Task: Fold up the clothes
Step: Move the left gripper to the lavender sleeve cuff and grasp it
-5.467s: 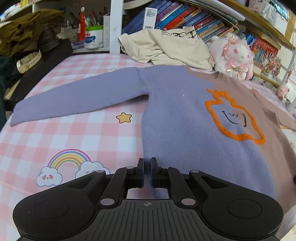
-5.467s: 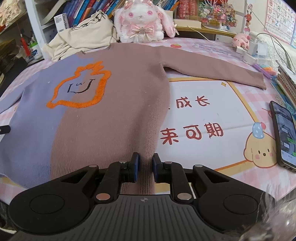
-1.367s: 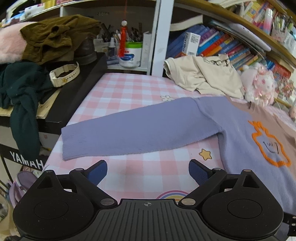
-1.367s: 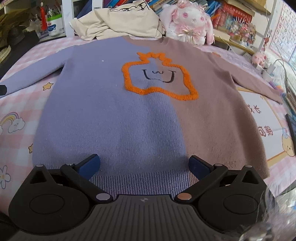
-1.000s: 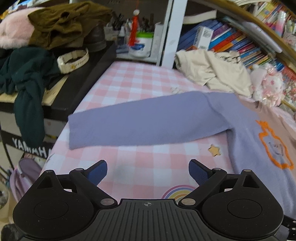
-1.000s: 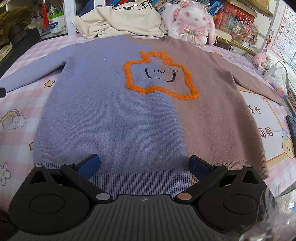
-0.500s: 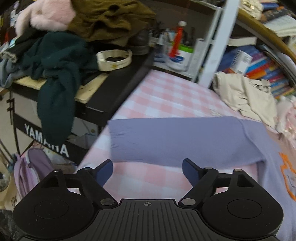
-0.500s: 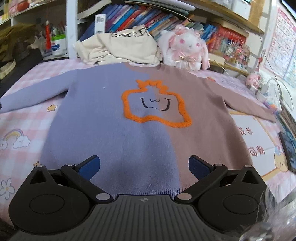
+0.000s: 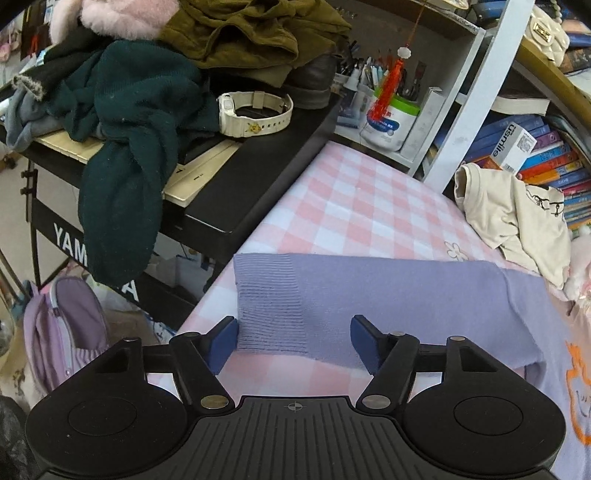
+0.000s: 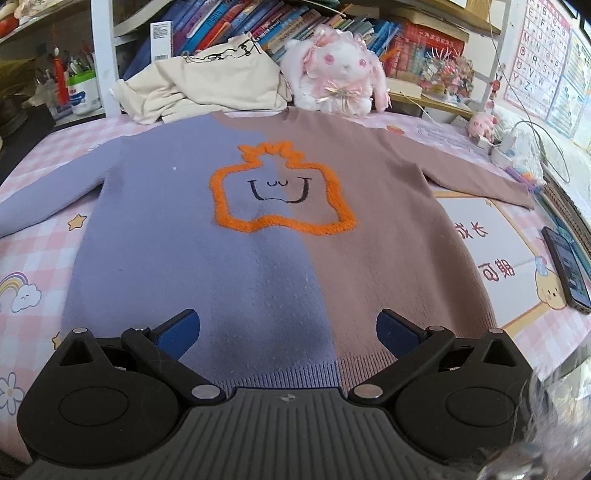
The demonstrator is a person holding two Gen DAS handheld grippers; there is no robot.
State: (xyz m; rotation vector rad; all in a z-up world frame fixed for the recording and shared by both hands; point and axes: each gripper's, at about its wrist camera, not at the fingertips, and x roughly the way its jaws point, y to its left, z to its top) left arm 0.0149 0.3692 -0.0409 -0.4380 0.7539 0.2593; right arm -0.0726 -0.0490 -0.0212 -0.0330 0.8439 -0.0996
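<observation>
Left claw (image 9: pixel 293 341) gapes wide, straddling sweater cuff (image 9: pixel 271 302).

We see the sweater (image 10: pixel 280 236) flat on the desk (image 10: pixel 33 258), lilac left, brown right, orange outline mid-chest. Our right gripper (image 10: pixel 288 328) hangs over the hem, fingers (image 10: pixel 177 330) wide apart. Phone (image 10: pixel 567 266) far right; plush rabbit (image 10: pixel 340 74) and beige shirt (image 10: pixel 218 81) behind collar.

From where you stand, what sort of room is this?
Most likely a child's bedroom or study at home. Shelves packed with books line the back, a plush rabbit sits beside them, and a sweater lies spread flat on a pink checked cloth.
</observation>
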